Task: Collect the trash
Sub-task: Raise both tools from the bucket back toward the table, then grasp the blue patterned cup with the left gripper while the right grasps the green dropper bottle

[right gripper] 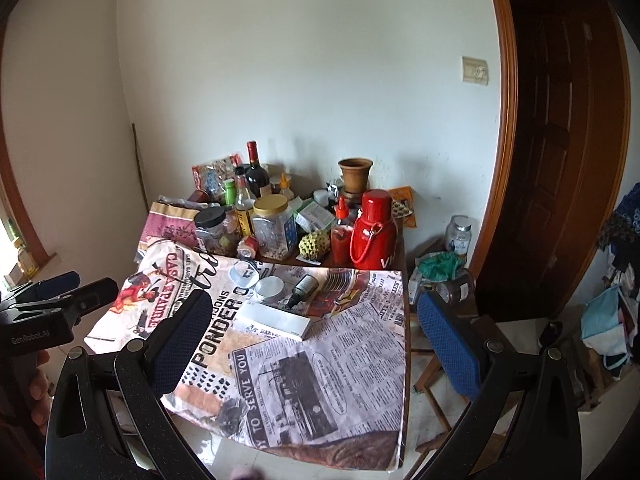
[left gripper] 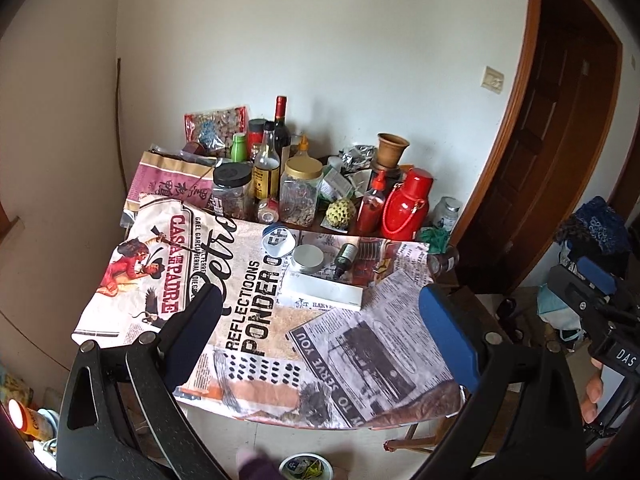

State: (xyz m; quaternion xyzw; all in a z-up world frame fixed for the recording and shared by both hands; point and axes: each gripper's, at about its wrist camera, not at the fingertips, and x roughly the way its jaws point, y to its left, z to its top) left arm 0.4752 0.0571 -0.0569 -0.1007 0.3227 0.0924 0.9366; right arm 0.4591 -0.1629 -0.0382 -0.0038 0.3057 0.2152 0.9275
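My own left finger [left gripper: 192, 332] covers part of the printed cloth [left gripper: 360, 344]. A bowl [left gripper: 306, 468] is cut off by the lower edge, contents unclear. Bottles behind the gold-lidded jar [left gripper: 301, 192] are partly hidden, labels unreadable.

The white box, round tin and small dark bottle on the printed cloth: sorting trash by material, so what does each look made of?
White box: likely cardboard, matte, with crisp folded edges. Round tin: probably metal, given its dull silvery brushed lid. Small dark bottle: dark green glass or plastic, glossy, with a label; the pictures cannot settle which.
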